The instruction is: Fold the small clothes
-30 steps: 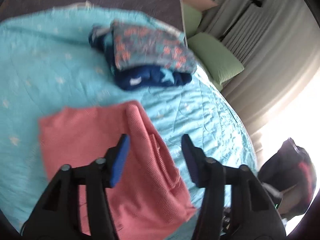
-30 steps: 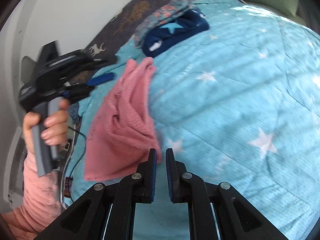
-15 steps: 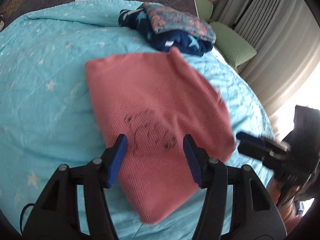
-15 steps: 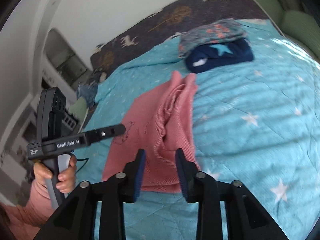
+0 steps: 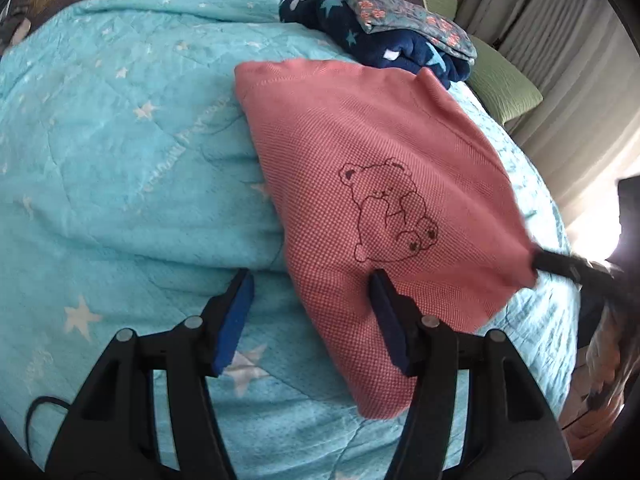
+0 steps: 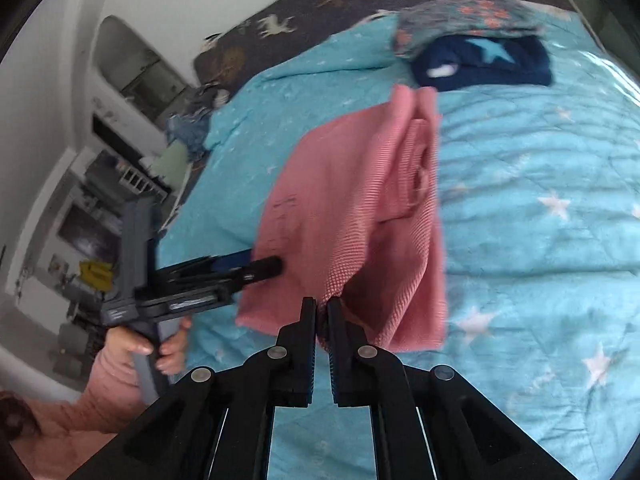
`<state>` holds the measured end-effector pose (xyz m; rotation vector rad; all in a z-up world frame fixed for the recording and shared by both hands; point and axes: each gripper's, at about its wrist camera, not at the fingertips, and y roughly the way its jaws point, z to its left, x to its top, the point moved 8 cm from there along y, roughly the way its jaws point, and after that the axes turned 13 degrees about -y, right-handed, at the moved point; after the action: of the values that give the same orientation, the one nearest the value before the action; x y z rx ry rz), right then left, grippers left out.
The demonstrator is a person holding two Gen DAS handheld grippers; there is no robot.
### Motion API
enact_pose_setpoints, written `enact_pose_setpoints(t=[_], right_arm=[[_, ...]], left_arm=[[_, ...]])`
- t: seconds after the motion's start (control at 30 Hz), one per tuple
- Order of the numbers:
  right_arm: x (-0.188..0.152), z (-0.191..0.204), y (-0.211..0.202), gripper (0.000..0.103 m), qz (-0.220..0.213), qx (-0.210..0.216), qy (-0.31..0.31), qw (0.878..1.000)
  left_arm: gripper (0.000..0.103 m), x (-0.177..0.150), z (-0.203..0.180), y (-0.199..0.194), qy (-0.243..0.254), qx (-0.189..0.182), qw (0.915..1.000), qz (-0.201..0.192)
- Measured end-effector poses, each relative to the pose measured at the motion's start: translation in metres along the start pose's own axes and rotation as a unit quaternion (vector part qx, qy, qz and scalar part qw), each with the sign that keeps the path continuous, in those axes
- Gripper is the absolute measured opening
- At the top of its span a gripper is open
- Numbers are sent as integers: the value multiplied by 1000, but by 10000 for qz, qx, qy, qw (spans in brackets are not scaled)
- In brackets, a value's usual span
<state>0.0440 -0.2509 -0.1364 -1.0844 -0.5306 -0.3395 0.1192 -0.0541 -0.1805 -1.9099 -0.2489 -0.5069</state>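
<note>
- Right gripper (image 6: 322, 306): fingers nearly together, pinching a corner of the pink knit garment (image 6: 360, 216). The cloth rises straight from the fingertips and drapes away over the bed.
- In the left wrist view, the same gripper (image 5: 560, 266) shows as a dark blurred bar at the garment's right corner, cloth pulled taut toward it.
- Left gripper (image 5: 310, 306): jaws spread wide, holding nothing. Blue pads (image 5: 236, 320) visible on the inner faces. Its right finger lies at the lower edge of the pink cloth; its left finger sits over bare quilt.
- From the right wrist view, the left gripper (image 6: 264, 268) points in at the garment's left side, its tip touching or just beside the cloth; cannot tell which. A hand (image 6: 160, 344) in a pink sleeve grips its grey handle.
- Pink knit garment (image 5: 380, 184): spread on the quilt, bear outline (image 5: 390, 210) facing up. Far edge lies flat; near right corner is lifted. From the right wrist view, loose folds bunch along its right side.
- Turquoise star-print quilt (image 5: 120, 160) covers the bed beneath everything.
- Folded stack beyond the garment: navy star-print piece (image 5: 384, 46) under a grey-green floral one (image 5: 404, 14), near the garment's far corner.
- Green pillow (image 5: 504, 88) past the stack, curtains (image 5: 580, 60) behind.
- Dark deer-print bedding (image 6: 320, 12) at the head end; white shelving (image 6: 100, 152) along the wall.
</note>
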Motion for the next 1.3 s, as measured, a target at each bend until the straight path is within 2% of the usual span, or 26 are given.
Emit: enact_pose_setpoints(t=[0.07,0.1,0.13,0.2,0.3,0.33,0.37,0.4,0.43,0.47,0.57,0.6,0.67,0.7,0.77,0.87,0.93,1.03,1.07,1.13,1.23,1.3], right_arm=[[-10,-43,-2,6,19,-726,615,9955],[-16,-57,-5,7,42,-971,814,9919],[-23,-69,-8,8,40,-1038,1009,9895],[-26,-70,-15,8,-92,-720,1139,9908],[-20,-41,-32,12,-419,-416,552,9967],[-17,-27,-35,17,-492,-364,225,9979],[-16,-16,-36,29,-520,-311,8,9982],[-13,-3,-35,36,-531,-256,-278,9979],[-10,7,-32,51,-514,-255,-485,9972],[-7,9,-27,55,-492,-274,-585,9967],[-3,16,-4,55,-266,-249,-692,9969],[-2,17,3,55,-216,-182,-678,9973],[0,17,15,55,-131,-52,-594,9981],[0,15,23,53,-56,-56,-480,9988],[5,9,28,6,-66,-132,-273,9995],[11,-1,12,5,-358,-110,150,9992],[7,-15,5,5,-308,-33,518,9982],[-10,-51,11,6,9,-546,850,9949],[-15,-56,12,6,44,-536,948,9940],[-22,-60,10,7,31,-236,1160,9930],[-10,-51,-4,8,-194,-278,799,9962],[7,-28,-10,9,-419,-126,342,9985]], left_arm=[[62,-3,-1,0,122,89,9999,-46],[62,-5,0,-1,137,98,9998,-48],[62,-7,2,-2,128,87,9999,-30],[62,-10,3,-7,93,47,9999,-11],[62,-18,0,-20,229,-20,9997,-30],[62,-20,-3,-24,281,-67,9996,-28],[62,-23,-7,-28,334,-153,9993,-23],[62,-28,-15,-35,446,-319,9985,-4],[62,-33,-19,-39,541,-401,9977,12],[62,-38,-25,-41,673,-438,9968,29],[63,-52,-30,-37,1042,-259,9942,87],[63,-57,-26,-28,1104,-86,9937,152],[63,-60,-15,-15,938,183,9951,266],[61,-59,-11,-14,839,182,9960,247],[54,-52,-5,-21,551,108,9984,85],[49,-48,4,-32,269,53,9996,-47],[49,-50,11,-35,219,170,9996,-109],[47,-61,23,-32,70,262,9996,-25],[45,-63,24,-34,79,332,9994,-59],[44,-65,23,-41,162,379,9991,-94],[44,-57,12,-53,152,-11,9998,-129],[44,-47,-3,-62,224,-387,9987,-256]])
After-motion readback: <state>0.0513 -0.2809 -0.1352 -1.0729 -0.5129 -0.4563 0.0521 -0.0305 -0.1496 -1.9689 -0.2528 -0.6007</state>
